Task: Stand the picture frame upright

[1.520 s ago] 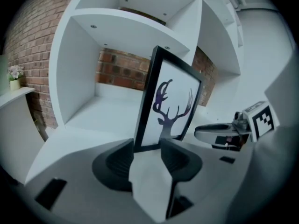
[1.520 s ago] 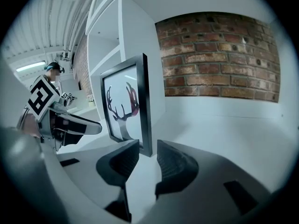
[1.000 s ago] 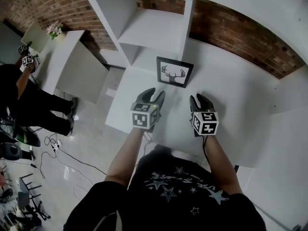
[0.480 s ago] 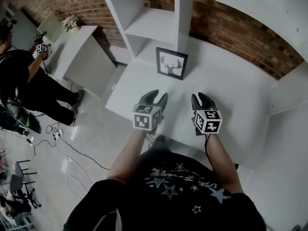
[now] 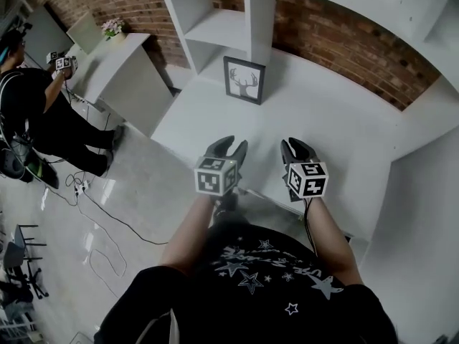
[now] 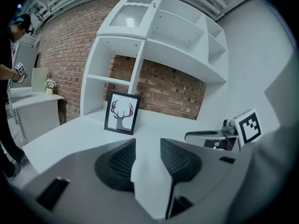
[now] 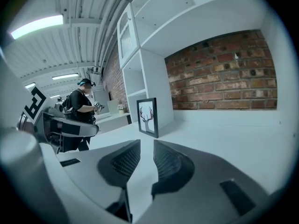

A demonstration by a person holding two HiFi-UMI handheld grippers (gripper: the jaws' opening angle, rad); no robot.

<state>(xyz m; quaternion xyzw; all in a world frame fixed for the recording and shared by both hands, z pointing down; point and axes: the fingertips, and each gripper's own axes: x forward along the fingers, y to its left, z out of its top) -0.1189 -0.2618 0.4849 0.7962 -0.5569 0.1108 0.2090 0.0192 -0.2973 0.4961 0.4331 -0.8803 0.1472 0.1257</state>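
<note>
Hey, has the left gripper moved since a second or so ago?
Yes. The left gripper has backed away from the white shelf unit, leaving the picture frame standing upright by it.

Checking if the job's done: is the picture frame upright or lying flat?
Upright: the picture frame stands on its bottom edge on the white counter, untouched, its deer print facing outward.

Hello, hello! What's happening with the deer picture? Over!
Left gripper open, empty. Right gripper empty, jaws just narrowed. Picture frame upright on counter. Nothing blocking.
</note>
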